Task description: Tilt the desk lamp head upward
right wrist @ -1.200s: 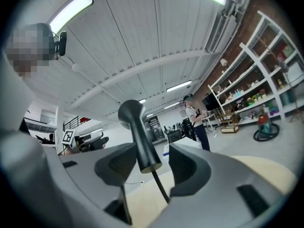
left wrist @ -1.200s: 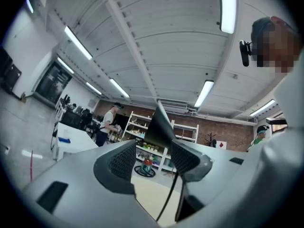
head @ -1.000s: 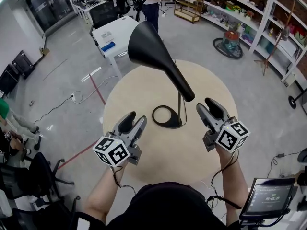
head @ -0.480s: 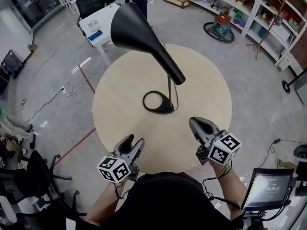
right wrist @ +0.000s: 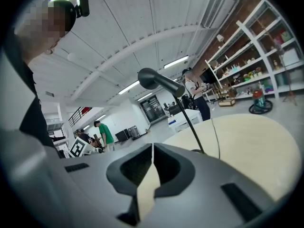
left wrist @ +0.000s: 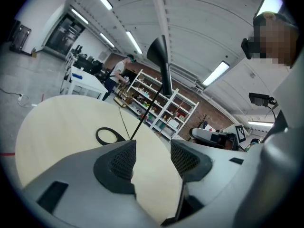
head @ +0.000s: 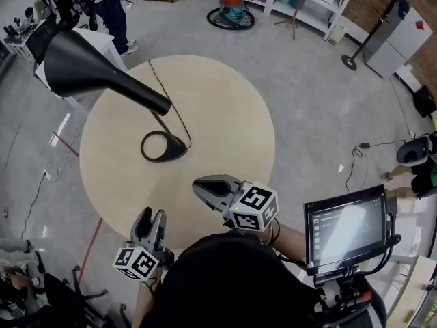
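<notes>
The black desk lamp stands left of centre on the round wooden table (head: 225,108). Its cone-shaped head (head: 82,70) sits high on a thin stem above a ring base (head: 162,147). Both grippers hang at the table's near edge, well clear of the lamp. My left gripper (head: 150,216) is open and empty; its own view shows the spread jaws (left wrist: 153,158) with the lamp head (left wrist: 160,56) and ring base (left wrist: 110,136) far beyond. My right gripper (head: 196,184) is shut on nothing; its own view shows the jaws (right wrist: 152,167) meeting below the distant lamp head (right wrist: 154,79).
A monitor on a stand (head: 348,227) is close at my right. A white desk (head: 95,43) and a standing person (head: 113,5) are beyond the lamp. Shelving (head: 300,5) lines the far wall. The lamp's cord (head: 164,87) runs across the table.
Both grippers have drawn back from beside the lamp to the table's near edge and sunk lower. The head view has swung, putting the lamp at upper left.
</notes>
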`<state>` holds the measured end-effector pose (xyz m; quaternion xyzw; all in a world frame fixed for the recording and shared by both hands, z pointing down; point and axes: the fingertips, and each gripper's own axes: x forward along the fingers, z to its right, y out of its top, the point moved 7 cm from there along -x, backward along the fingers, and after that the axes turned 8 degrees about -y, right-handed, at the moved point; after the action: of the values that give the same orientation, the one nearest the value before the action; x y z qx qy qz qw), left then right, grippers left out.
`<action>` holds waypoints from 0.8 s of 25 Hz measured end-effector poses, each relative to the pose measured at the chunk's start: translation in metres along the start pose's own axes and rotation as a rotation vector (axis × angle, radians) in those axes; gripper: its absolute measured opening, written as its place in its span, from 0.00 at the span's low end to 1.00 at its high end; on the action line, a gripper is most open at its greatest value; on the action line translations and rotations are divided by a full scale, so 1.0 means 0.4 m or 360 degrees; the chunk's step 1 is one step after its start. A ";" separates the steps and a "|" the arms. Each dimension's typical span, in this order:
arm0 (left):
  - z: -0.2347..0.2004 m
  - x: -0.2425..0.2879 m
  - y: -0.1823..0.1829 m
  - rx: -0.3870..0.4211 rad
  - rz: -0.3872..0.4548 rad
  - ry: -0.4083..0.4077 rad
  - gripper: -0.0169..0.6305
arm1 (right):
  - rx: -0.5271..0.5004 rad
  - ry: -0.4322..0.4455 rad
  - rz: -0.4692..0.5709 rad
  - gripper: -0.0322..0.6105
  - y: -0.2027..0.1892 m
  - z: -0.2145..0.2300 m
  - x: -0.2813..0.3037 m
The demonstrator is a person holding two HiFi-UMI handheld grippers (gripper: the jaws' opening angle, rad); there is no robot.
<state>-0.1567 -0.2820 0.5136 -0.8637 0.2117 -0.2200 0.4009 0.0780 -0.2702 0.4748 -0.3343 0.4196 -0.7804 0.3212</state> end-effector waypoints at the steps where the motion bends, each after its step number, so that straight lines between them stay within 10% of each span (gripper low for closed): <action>1: 0.014 0.010 -0.008 -0.0012 -0.0017 -0.0001 0.39 | -0.0024 0.0001 -0.0004 0.06 0.003 0.000 -0.013; 20: 0.051 0.095 -0.074 0.0000 -0.0123 -0.0036 0.39 | -0.0125 -0.0125 -0.0011 0.05 -0.045 0.054 -0.077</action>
<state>-0.1091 -0.2728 0.5331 -0.8737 0.1736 -0.2254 0.3945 0.1086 -0.2475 0.4919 -0.3785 0.4356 -0.7508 0.3214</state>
